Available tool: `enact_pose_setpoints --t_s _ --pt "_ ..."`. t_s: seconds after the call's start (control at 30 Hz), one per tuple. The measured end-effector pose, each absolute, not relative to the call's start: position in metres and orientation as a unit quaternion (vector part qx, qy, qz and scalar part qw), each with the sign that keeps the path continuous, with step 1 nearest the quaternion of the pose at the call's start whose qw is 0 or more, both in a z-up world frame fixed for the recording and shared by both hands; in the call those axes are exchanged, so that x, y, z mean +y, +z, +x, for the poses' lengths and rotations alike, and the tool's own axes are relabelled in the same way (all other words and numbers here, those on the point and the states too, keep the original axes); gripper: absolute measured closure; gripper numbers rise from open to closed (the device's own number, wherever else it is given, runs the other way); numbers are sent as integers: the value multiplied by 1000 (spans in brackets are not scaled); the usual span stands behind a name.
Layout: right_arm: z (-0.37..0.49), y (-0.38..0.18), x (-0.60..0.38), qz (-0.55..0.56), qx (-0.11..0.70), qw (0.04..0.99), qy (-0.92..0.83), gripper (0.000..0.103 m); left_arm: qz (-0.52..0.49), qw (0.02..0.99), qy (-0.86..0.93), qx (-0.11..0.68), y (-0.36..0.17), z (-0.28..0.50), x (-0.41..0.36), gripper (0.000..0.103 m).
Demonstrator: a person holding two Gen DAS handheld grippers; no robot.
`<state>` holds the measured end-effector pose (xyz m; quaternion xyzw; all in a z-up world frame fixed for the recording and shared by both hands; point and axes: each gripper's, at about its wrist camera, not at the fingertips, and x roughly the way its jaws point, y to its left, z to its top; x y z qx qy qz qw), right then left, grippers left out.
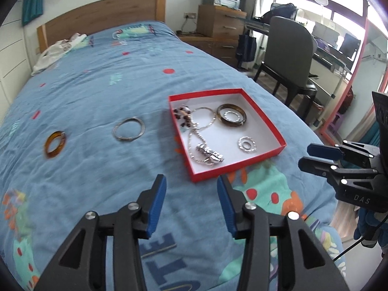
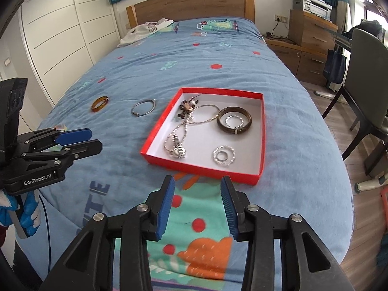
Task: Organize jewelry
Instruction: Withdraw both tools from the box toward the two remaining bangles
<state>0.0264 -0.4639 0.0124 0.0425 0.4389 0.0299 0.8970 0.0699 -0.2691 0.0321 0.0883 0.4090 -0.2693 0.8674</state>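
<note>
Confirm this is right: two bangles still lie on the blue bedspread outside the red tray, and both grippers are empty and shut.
Not shut. In the two wrist views the left gripper and right gripper stand open and empty. The amber bangle and silver bangle do lie on the bedspread outside the red tray.

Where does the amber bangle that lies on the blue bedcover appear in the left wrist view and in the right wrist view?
Left wrist view: amber bangle at far left on the bedcover, left of the silver bangle.
Right wrist view: amber bangle left of centre, again left of the silver bangle.
Shared landmark: the red box, to the right of both bangles.
</note>
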Motion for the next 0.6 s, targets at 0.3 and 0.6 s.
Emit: enact_pose_setpoints --t_s 0.3,0.6 --pt "8 19 -431 47 429 901 41 56 78 888 -230 390 42 53 -224 53" --pt "2 26 -400 42 423 904 52 54 70 903 -200 375 48 45 -184 51"
